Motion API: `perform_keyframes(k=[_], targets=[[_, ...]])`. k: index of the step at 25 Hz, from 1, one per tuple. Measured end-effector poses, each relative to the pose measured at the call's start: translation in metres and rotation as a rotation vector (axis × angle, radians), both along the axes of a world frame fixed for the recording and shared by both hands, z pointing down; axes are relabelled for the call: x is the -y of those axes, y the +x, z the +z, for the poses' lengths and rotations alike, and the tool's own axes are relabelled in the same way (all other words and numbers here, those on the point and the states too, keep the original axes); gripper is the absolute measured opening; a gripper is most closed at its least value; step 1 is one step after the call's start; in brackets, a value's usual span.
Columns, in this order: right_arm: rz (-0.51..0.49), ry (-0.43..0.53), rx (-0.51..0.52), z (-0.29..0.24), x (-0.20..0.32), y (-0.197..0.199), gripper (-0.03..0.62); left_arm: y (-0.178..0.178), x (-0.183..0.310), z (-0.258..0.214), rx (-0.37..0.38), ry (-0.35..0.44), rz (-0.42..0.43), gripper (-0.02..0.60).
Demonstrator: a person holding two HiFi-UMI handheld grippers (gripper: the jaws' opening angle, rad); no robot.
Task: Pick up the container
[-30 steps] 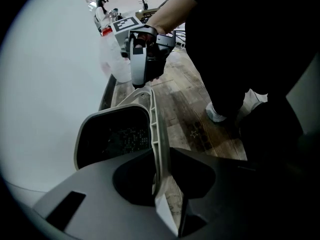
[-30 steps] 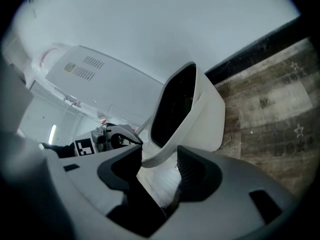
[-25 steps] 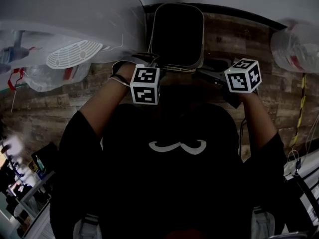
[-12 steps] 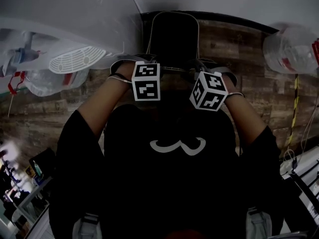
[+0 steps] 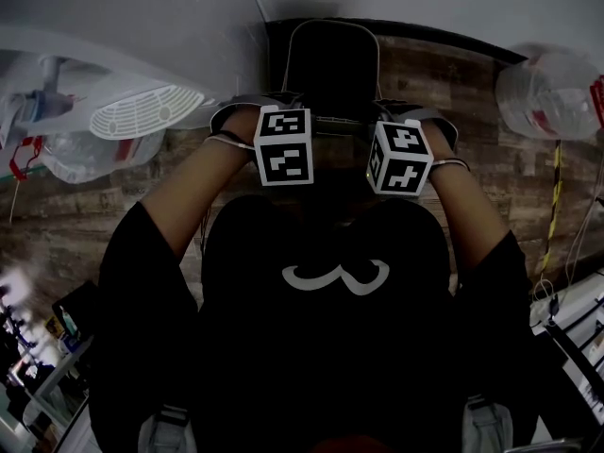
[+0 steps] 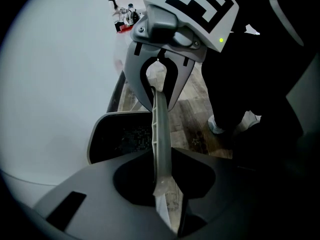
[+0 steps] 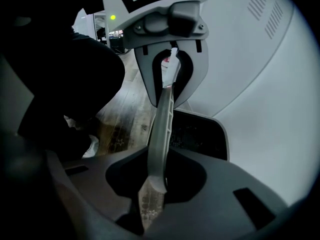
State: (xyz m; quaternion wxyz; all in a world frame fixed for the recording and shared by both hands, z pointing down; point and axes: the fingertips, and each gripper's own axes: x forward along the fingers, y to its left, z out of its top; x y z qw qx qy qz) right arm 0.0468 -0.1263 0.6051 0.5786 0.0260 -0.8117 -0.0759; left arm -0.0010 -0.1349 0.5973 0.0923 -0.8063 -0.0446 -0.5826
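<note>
The container [image 5: 330,59] is a dark bin with a grey rim, standing on the wood floor just ahead of me. My left gripper [image 5: 281,121] and right gripper [image 5: 396,128] both hang over its near rim, their fingertips hidden under the marker cubes. In the left gripper view, my left gripper [image 6: 162,194] is shut on the thin grey rim [image 6: 160,134]. The right gripper view shows my right gripper [image 7: 152,189] with its jaws just closed in on the same rim [image 7: 161,129], pads against it. Each view has the other gripper at the rim's far end.
A large white curved body [image 5: 123,26] with a round white grille [image 5: 142,109] stands to the left of the bin. A clear plastic bag [image 5: 552,88] and a yellow cord [image 5: 554,206] lie at the right. My shoe [image 6: 220,126] is beside the bin.
My right gripper has swung in from the right, rolled over and closed onto the container's near rim beside the left one. The left gripper has kept its hold and risen slightly.
</note>
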Motion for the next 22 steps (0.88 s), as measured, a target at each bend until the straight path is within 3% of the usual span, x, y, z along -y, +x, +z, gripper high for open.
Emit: perform_keyframes(k=[9, 12, 16, 22], targets=[[0.022, 0.046, -0.002, -0.029, 0.029, 0.015, 0.066, 0.016, 0.017, -0.03, -0.049, -0.009, -0.129, 0.077], [0.039, 0.007, 0.008, -0.04, 0.029, 0.016, 0.066, 0.017, 0.017, -0.039, -0.046, -0.046, -0.165, 0.074], [0.036, -0.071, -0.001, -0.054, 0.014, 0.014, 0.066, 0.015, 0.001, -0.051, -0.033, -0.159, -0.194, 0.072], [0.054, -0.164, 0.011, -0.112, -0.018, 0.015, 0.066, 0.016, -0.029, -0.111, -0.006, -0.231, -0.18, 0.072]])
